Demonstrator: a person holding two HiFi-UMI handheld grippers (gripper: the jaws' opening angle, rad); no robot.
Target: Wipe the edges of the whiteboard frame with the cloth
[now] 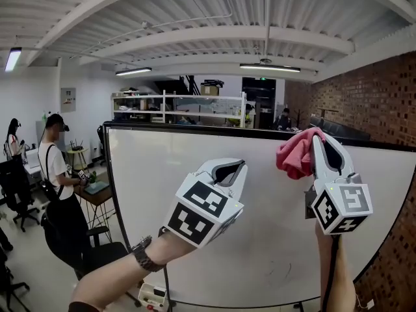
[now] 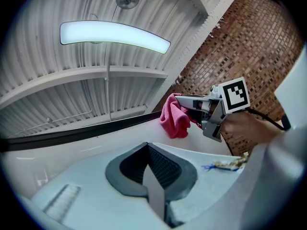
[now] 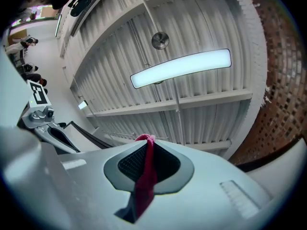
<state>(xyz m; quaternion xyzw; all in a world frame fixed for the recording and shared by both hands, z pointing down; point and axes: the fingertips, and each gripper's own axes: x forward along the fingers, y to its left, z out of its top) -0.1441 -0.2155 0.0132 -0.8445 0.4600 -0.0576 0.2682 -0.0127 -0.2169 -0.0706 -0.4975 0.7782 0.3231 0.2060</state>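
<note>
My right gripper point(image 1: 320, 142) is clamped on the pink cloth point(image 1: 296, 155), holding it at the top edge of the whiteboard frame point(image 1: 195, 129). My left gripper point(image 1: 235, 169) is closed on nothing. I judge the wiping barely started (side and bottom edges remain).

The right gripper point(image 3: 146, 140) has its two fingers point(image 3: 128, 165) pressed together on a dark pink cloth point(image 3: 145, 178). The cloth runs as a narrow strip down the seam between the ribbed pads, and a small fold pokes out at the tips. Overhead is a corrugated white ceiling point(image 3: 115, 56) with a long lit lamp point(image 3: 180, 68) and a round fixture point(image 3: 160, 40). A brick wall point(image 3: 284, 99) fills the right edge. At far left is the left gripper point(image 3: 60, 137), near the black whiteboard frame point(image 3: 93, 135).
</note>
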